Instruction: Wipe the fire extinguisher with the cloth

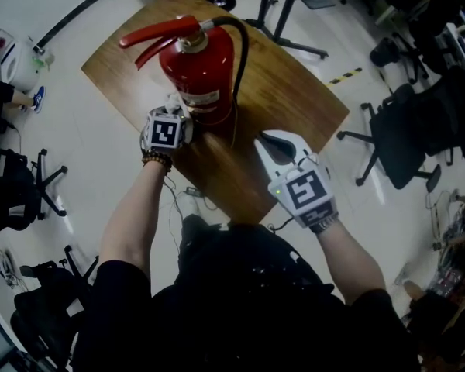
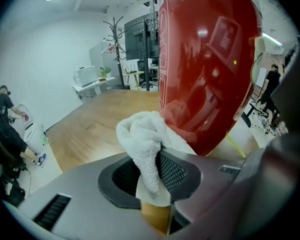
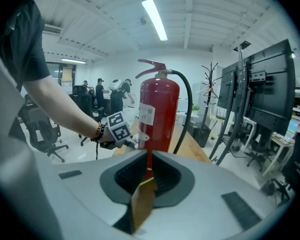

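Note:
A red fire extinguisher [image 1: 201, 68] with a black hose [image 1: 243, 53] stands upright on the wooden table [image 1: 294, 91]. My left gripper [image 1: 175, 111] is at its lower left side, shut on a bunched white cloth [image 1: 173, 101]. In the left gripper view the cloth [image 2: 142, 139] sticks out between the jaws of the left gripper [image 2: 152, 169] and lies against the extinguisher's red body [image 2: 205, 59]. My right gripper [image 1: 276, 141] hovers over the table's near right part, apart from the extinguisher [image 3: 157, 114]. The right gripper [image 3: 149, 170] has its jaws close together with nothing between them.
Black office chairs [image 1: 403, 130] stand to the right of the table and another chair [image 1: 31, 184] to the left. A person [image 1: 8, 95] sits at the far left. Cables [image 1: 190, 192] lie on the floor by the table's near edge. Monitors on stands [image 3: 260, 94] are at the right.

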{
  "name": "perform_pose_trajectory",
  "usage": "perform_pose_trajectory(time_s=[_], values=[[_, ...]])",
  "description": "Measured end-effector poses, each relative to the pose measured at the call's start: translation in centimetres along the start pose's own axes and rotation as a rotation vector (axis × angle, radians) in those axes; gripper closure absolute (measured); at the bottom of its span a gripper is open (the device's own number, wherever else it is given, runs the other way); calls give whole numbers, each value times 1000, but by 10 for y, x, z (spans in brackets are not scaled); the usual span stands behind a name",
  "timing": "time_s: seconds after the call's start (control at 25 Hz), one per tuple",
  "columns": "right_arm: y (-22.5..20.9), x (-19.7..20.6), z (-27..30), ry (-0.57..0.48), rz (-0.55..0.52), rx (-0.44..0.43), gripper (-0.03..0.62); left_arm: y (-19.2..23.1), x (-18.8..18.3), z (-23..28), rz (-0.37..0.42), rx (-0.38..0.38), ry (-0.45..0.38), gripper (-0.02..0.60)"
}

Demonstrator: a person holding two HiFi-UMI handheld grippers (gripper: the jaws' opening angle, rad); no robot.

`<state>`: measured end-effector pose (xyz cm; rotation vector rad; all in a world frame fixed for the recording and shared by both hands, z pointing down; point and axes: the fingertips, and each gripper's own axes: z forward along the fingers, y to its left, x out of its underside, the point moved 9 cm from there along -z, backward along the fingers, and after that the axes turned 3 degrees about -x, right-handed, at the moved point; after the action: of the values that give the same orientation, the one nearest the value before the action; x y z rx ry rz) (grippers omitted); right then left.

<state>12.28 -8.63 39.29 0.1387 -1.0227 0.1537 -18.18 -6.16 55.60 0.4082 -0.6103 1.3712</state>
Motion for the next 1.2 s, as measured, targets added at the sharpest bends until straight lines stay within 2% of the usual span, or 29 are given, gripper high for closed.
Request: perform_pose_trajectory(time_s=[0.2,0.32,0.52,0.72,1.0,1.2], values=[[15,-7,11,9,31,73,551,6,8,12,76,82,25,505],[30,-18,19,20,63,145,551,22,5,9,122,113,3,503],[60,-39,33,25,107,269,551,53,-16,-6,190,190,-90,502],[82,-52,40,25,133,349,551,73,-39,-27,245,232,-172,502],[108,-71,50,34,132,413,551,105,-84,-74,230,300,-318,502],[117,-81,53,35,125,449,551,116,-140,-123,212,350,-479,502]])
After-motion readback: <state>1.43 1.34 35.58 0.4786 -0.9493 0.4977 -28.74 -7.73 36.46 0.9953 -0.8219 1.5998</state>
